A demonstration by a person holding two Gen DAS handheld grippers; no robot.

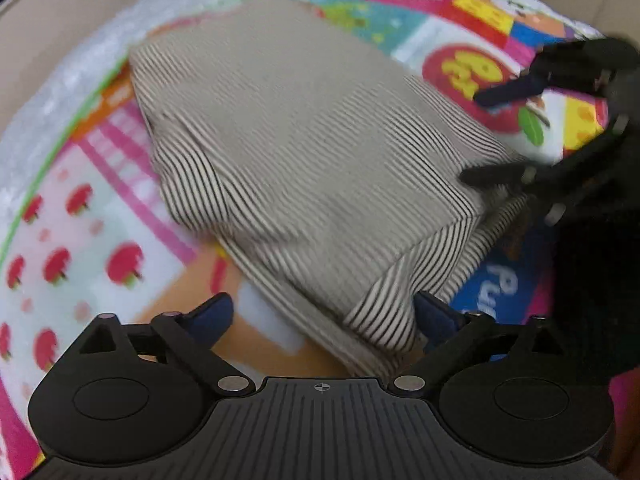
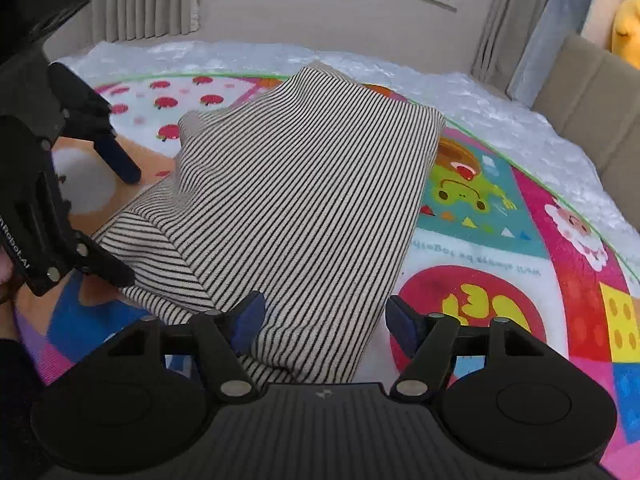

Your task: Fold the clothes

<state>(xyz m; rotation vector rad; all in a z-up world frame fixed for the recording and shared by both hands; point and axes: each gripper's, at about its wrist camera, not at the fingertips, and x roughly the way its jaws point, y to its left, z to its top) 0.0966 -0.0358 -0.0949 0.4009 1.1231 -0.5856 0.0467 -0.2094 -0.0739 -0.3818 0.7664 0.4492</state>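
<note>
A folded black-and-white striped garment (image 1: 304,184) lies on a colourful round play mat (image 1: 88,208); it also shows in the right wrist view (image 2: 304,200). My left gripper (image 1: 324,316) is open, its blue-padded fingers astride the garment's near corner. It shows at the left of the right wrist view (image 2: 116,224), open. My right gripper (image 2: 326,320) is open around the garment's near edge. It shows at the right of the left wrist view (image 1: 472,136), open, its lower finger touching the cloth.
The mat (image 2: 500,264) lies on a white crinkled sheet (image 2: 500,112). A beige sofa (image 2: 592,112) with a yellow plush toy (image 2: 628,32) stands at the right. Curtains (image 2: 144,0) and a wall are behind.
</note>
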